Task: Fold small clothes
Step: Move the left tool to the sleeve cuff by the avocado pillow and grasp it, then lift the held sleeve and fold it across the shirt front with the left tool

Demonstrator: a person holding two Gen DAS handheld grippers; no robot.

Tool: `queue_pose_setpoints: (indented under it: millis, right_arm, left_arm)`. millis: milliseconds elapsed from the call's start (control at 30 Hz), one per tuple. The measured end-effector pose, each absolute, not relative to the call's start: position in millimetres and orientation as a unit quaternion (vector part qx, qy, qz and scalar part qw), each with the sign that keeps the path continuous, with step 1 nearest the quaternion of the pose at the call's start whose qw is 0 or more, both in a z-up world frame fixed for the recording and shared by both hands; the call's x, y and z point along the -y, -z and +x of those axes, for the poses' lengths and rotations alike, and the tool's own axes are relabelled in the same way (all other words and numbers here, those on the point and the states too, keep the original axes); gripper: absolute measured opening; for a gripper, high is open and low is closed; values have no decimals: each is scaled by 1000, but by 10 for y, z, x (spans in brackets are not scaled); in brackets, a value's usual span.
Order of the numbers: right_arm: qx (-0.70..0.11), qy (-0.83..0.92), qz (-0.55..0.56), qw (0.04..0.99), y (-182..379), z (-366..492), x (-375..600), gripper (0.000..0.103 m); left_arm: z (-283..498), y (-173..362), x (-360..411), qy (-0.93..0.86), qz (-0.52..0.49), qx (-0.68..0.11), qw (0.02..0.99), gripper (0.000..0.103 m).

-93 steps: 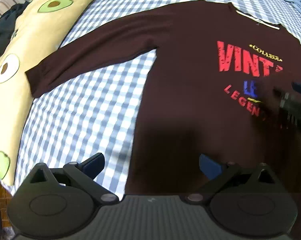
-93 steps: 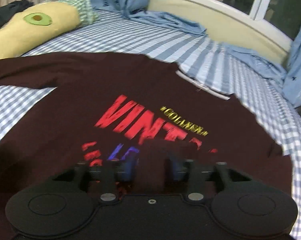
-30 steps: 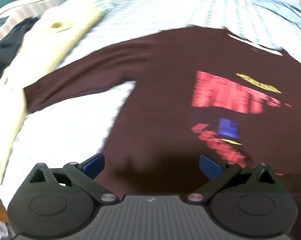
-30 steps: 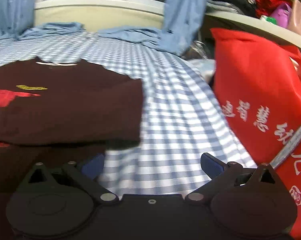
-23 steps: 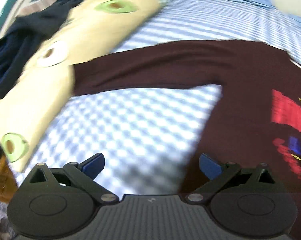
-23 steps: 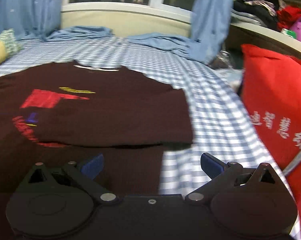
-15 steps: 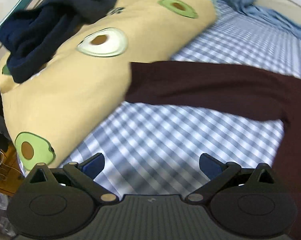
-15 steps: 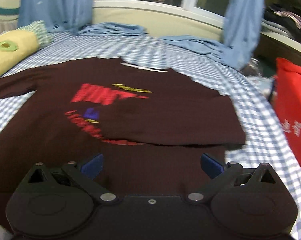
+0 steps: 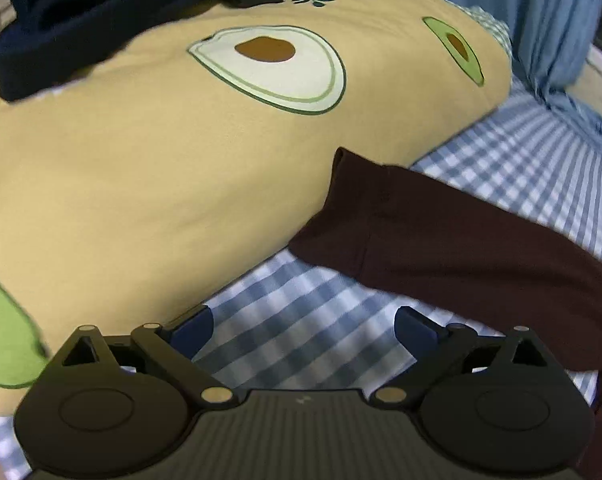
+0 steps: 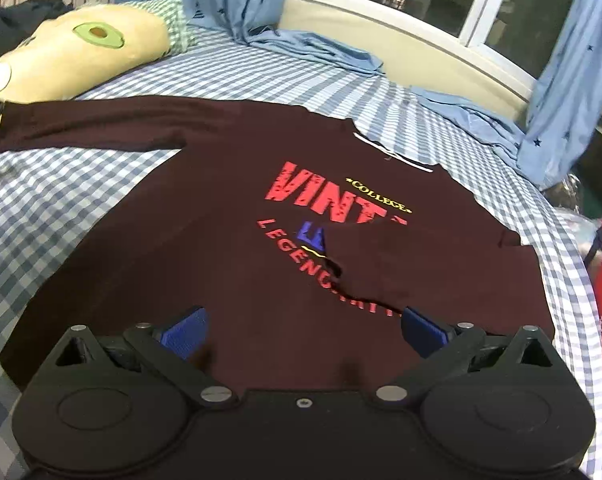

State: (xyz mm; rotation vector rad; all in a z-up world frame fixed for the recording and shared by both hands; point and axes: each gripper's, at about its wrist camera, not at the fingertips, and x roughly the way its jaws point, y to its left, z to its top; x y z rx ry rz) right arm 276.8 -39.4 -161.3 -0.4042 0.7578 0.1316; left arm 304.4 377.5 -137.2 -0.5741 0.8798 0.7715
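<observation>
Left gripper [image 9: 303, 326] fingers spread, near maroon sleeve cuff [image 9: 341, 216] touching avocado pillow [image 9: 161, 168]

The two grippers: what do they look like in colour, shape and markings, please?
The left gripper and the right gripper look alike: a matt black body with a ribbed middle panel, two round black discs at the sides, black link arms with triangular cut-outs and silver-coloured pivot screws. The finger pads are blue and finely ribbed. No cables, sleeves or printed lettering show.

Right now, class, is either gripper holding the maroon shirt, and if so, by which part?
Nothing is held. The left gripper is open near the sleeve cuff; the right gripper is open over the shirt.
</observation>
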Motion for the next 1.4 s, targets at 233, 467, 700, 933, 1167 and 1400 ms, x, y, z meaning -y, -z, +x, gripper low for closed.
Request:
queue_pose_setpoints:
  millis: [233, 467, 700, 933, 1167, 1400]
  right_arm:
    - [-379, -67, -217, 897, 1636, 2791, 221, 103]
    - [-388, -52, -217, 894, 1680, 2909, 154, 102]
    - [-393, -79, -234, 886, 1759, 2955, 18, 102]
    - [-397, -72, -230, 886, 1783, 2970, 58, 103]
    - [-393, -51, -212, 893, 1768, 2950, 178, 103]
    - [-380, -38, -187, 905, 1716, 2892, 333, 103]
  left_arm:
    - [3258, 1632, -3995, -329, -358, -382, 786, 93]
    - [3361, 1894, -4155, -349, -449, -345, 747, 82]
    - [3478, 1971, -4236, -386, -460, -333, 727, 45]
    - [3528, 1939, -4163, -387, -477, -302, 729, 22]
    - [3538, 1491, -3949, -372, -415, -271, 785, 17]
    - [3714, 716, -3574, -297, -320, -222, 872, 17]
